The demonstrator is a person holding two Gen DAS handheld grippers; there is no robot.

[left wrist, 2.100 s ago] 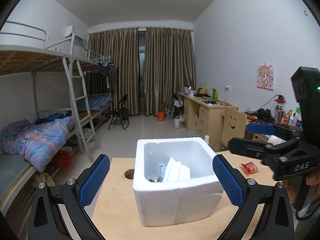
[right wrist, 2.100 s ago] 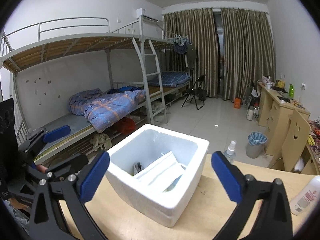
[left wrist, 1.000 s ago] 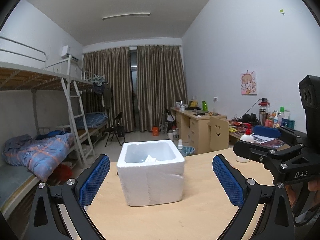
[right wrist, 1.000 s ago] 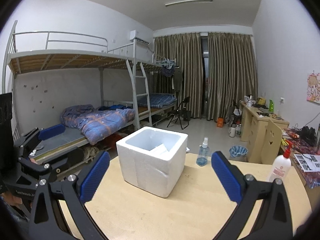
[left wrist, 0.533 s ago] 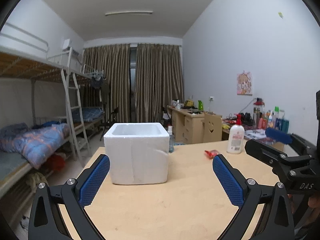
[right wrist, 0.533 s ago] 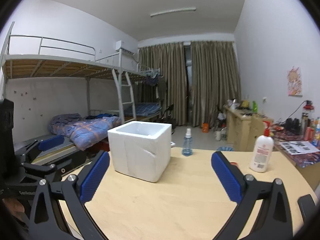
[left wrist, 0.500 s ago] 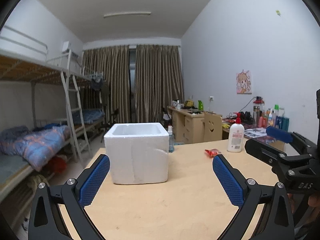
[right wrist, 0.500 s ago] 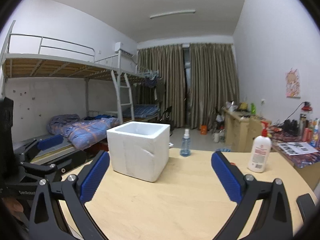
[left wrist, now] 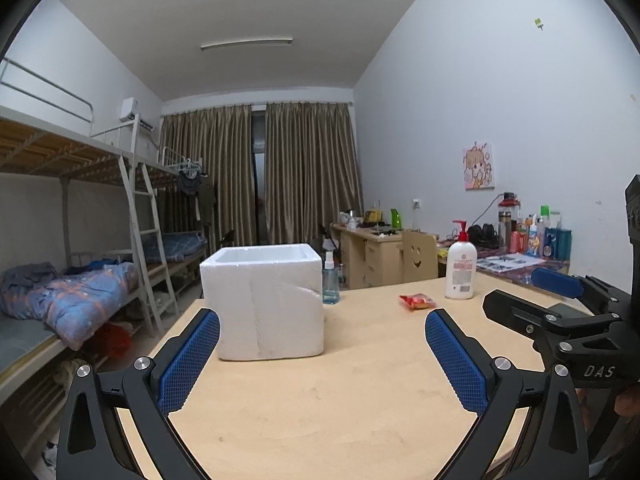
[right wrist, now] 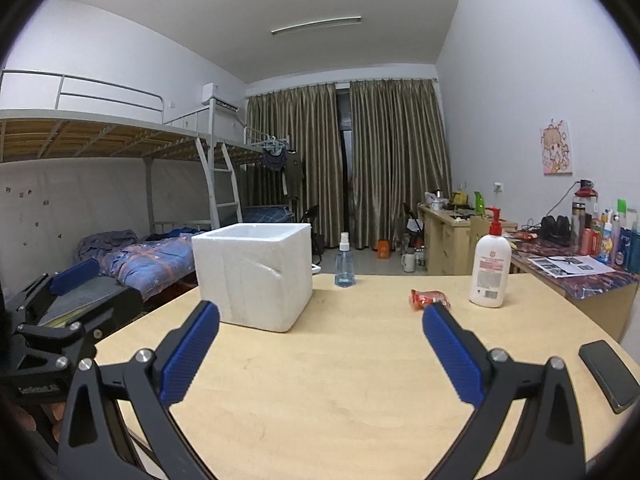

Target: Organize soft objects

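Note:
A white foam box (left wrist: pixel 262 302) (right wrist: pixel 254 276) stands on the light wooden table (left wrist: pixel 340 392) (right wrist: pixel 340 380), its inside hidden from this low angle. A small red packet (left wrist: pixel 417 301) (right wrist: pixel 429 298) lies on the table to the right of the box. My left gripper (left wrist: pixel 322 364) is open and empty, low over the table's near side, short of the box. My right gripper (right wrist: pixel 320 360) is open and empty too, level with it. Each gripper shows at the edge of the other's view: the right gripper (left wrist: pixel 560 308) and the left gripper (right wrist: pixel 60 304).
A white pump bottle (left wrist: pixel 461 266) (right wrist: pixel 491 264) and a clear spray bottle (left wrist: pixel 330 280) (right wrist: pixel 344 260) stand on the table's far side. A black phone (right wrist: pixel 608 374) lies at the right edge. Bunk beds (right wrist: pixel 120 200) line the left wall, cluttered desks (right wrist: pixel 580 256) the right.
Both grippers have pulled back and dropped from above the box to table level; the box's contents have gone out of sight. Both stay open.

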